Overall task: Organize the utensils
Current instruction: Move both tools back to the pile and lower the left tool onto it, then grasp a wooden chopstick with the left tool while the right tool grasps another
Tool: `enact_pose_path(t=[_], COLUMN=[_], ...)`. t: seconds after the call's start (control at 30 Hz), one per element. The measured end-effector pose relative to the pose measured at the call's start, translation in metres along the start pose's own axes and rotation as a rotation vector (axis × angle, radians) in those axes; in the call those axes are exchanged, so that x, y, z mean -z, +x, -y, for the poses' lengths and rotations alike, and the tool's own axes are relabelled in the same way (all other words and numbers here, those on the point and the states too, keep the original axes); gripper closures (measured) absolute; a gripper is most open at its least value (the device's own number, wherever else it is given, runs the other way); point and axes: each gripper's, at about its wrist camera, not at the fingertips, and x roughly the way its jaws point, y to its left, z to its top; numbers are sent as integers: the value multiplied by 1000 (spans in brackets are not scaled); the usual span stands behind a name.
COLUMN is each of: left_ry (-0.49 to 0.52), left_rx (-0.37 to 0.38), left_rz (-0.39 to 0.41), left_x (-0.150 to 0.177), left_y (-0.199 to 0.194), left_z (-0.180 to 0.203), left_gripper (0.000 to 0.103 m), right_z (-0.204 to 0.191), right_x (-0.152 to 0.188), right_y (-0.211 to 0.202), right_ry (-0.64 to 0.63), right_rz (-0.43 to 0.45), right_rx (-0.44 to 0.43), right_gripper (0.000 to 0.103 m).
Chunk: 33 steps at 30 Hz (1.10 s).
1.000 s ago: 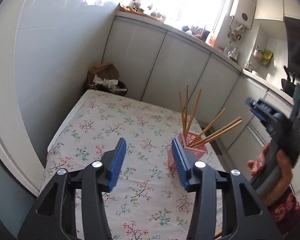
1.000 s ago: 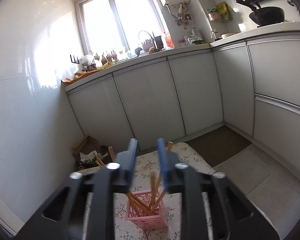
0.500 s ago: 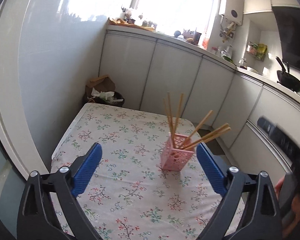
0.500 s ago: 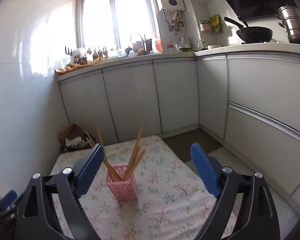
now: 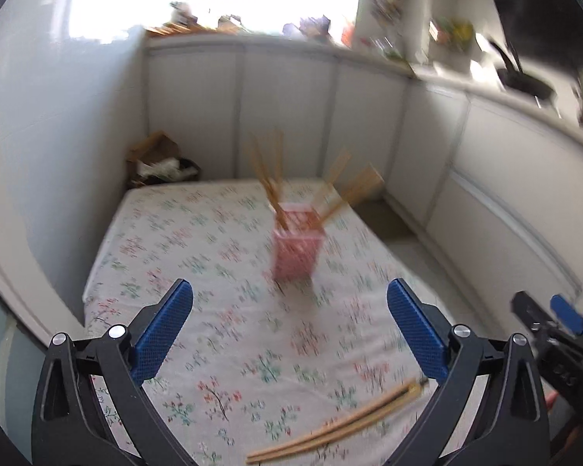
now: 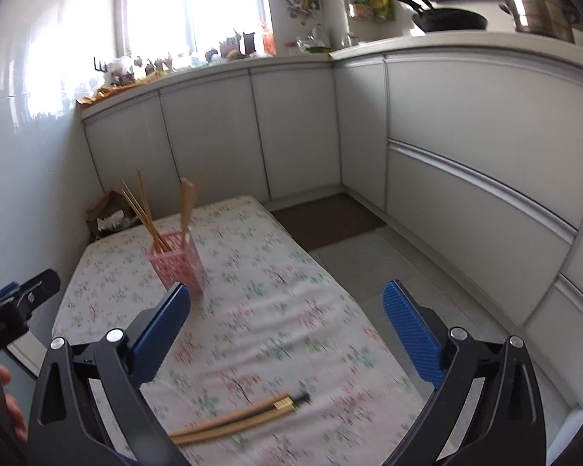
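Two chopsticks (image 6: 233, 419) flat on floral cloth (image 6: 291, 310), pink holder (image 6: 178, 264) upright

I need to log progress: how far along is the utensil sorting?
Mostly done: several chopsticks stand in the pink holder. Nothing is in hand; the left gripper and right gripper have just opened wide and are empty. Left: the loose pair lying on the floral tablecloth.
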Motion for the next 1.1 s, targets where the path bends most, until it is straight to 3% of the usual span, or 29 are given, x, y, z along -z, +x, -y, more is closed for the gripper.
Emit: enact_pose_path(t=[0.1,0.2,0.33,0.43,0.6,0.77,0.93,1.1], left_ry=[139,265,341,412,494,510,556,619], left_rx=[76,173,251,290,306,319,307,320], left_rz=[-167,-413,-594,-691,-842,-903,-913,-917], left_x=[9,30,49,57,69,78,86,97], left_y=[31,77,118,142,176,192,197,195], left_z=[25,55,82,100,124,128,131,137], left_gripper=[7,7,7,9,38,42,62,68], right_z=[31,57,82,93,99,96,96,96], right_x=[23,49,70,72,74,70,70,71], right_y=[-6,-6,4,3,8,9,14,18], right_ry=[30,73,151,185,225,215,232,239], right_rz=[-97,-189,-278,-265,-281,-271,-294,-305], right_rx=[-3,-11,-28,-29,-43,-49,-65,-59], right_gripper=[6,6,6,6,6,6,6,6])
